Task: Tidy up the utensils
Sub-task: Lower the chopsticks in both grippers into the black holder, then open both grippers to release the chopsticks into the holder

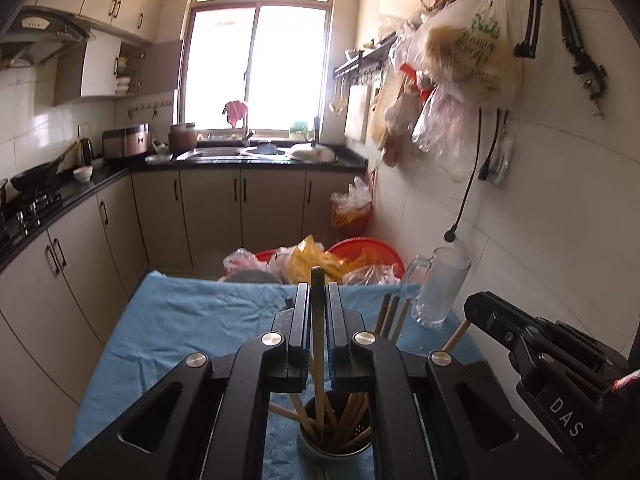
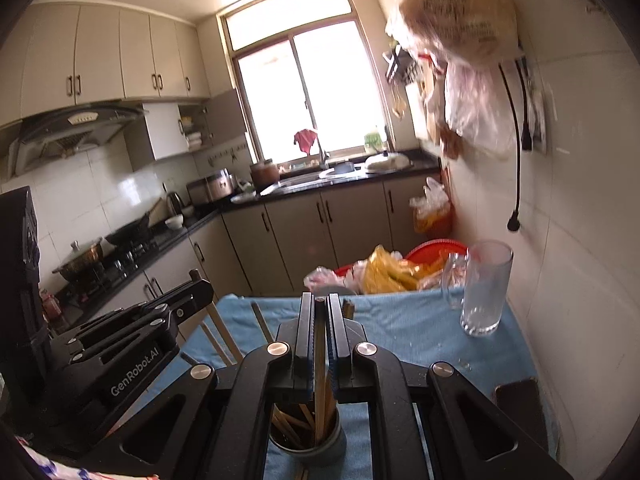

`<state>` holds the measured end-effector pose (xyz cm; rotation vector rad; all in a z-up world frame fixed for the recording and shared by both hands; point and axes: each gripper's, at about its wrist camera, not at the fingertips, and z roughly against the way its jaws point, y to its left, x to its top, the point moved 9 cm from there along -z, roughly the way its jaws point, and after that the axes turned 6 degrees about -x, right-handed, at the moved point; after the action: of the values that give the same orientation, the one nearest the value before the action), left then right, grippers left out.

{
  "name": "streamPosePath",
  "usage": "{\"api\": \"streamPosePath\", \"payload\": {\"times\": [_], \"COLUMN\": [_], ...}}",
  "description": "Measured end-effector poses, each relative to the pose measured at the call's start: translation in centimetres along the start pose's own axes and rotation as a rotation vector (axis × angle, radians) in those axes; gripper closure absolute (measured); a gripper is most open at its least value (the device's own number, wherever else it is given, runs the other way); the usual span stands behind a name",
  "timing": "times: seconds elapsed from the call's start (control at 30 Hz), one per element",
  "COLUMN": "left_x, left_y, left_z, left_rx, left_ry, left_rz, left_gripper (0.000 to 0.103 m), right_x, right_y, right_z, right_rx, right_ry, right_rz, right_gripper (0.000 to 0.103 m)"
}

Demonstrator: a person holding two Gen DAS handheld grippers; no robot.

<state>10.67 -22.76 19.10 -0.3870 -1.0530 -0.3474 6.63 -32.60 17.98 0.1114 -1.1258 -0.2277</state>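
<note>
In a kitchen, a blue-clothed desk (image 1: 180, 320) is carrying a round metal holder (image 1: 334, 440). Above it, the left gripper (image 1: 319, 300) and right gripper (image 2: 321, 312) are each clamping a wooden chopstick (image 1: 318, 320), beside a clear glass mug (image 1: 438, 284).

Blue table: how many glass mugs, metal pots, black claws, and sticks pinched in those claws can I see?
glass mug: 1
metal holder: 1
grippers: 2 (left gripper, right gripper)
gripped chopsticks: 2 (left chopstick, right chopstick)
Total: 6
The sticks inside the holder are too bunched to count.
</note>
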Motion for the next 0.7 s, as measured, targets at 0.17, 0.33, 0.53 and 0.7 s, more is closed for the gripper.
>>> {"api": "streamPosePath", "payload": {"times": [0.17,0.33,0.53,0.7], "left_x": [-0.6,-0.9,-1.4,-2.1], "left_y": [0.8,1.4,1.9,2.2], "left_z": [-0.3,0.9,3.0,4.8], "left_rx": [0.014,0.044,0.090,0.126], "left_ry": [0.007,-0.016,-0.020,-0.019], "left_rz": [0.006,0.004,-0.017,-0.044], "left_gripper": [0.093,0.059,0.050,0.045], "right_x": [-1.0,-1.5,-1.4,-1.0], "right_y": [-0.3,-0.6,-0.7,-0.7], "right_z": [-1.6,-2.1,-1.6,-0.5], "right_rx": [0.000,0.006,0.001,-0.003], "right_ry": [0.039,0.051,0.050,0.036], "right_rz": [-0.003,-0.020,-0.031,-0.033], "right_gripper": [0.097,0.096,0.080,0.074]}}
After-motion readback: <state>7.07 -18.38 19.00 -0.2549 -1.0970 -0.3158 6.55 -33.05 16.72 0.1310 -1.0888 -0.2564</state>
